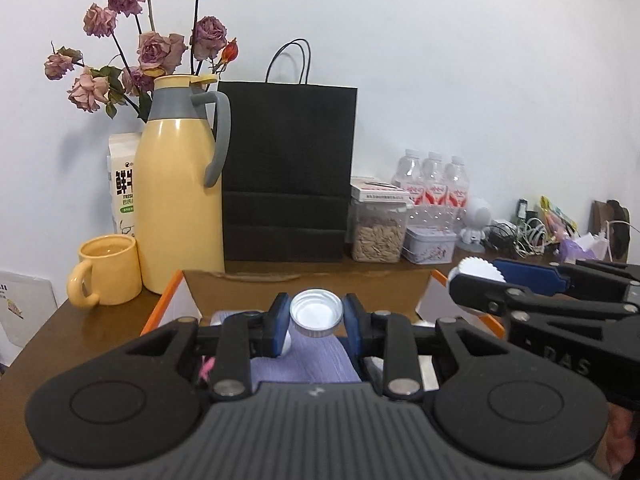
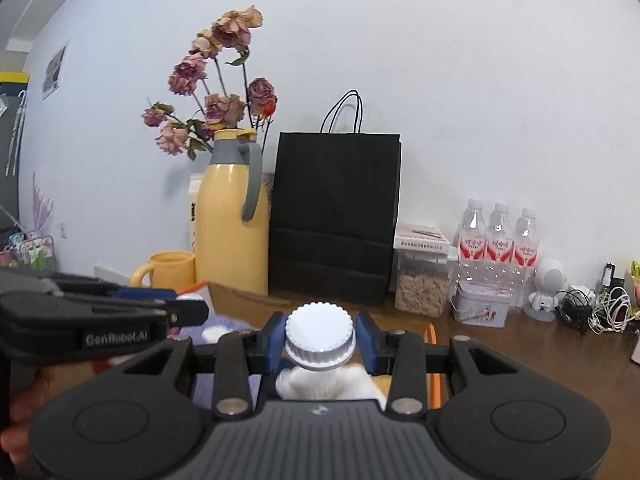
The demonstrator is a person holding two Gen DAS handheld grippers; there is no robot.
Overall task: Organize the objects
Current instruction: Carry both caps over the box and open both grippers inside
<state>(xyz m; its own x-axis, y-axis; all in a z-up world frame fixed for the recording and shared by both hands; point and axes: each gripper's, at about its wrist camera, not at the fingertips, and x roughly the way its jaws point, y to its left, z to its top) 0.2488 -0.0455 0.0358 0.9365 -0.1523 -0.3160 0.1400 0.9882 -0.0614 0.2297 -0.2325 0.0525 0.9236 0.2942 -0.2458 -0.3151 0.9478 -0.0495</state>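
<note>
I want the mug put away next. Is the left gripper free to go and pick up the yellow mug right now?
Probably not yet. The path to the yellow mug looks unobstructed, but the left gripper is already shut on a small silver cap, so it would need to set that down first.

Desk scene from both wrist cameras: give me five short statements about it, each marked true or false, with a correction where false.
1. The left gripper is closed on a silver cap. True.
2. The right gripper is open with nothing in it. False: it is closed on a white ribbed cap.
3. The black paper bag stands right of the yellow jug. True.
4. The yellow mug lies on its side. False: it stands upright.
5. Five water bottles stand by the wall. False: three.
</note>
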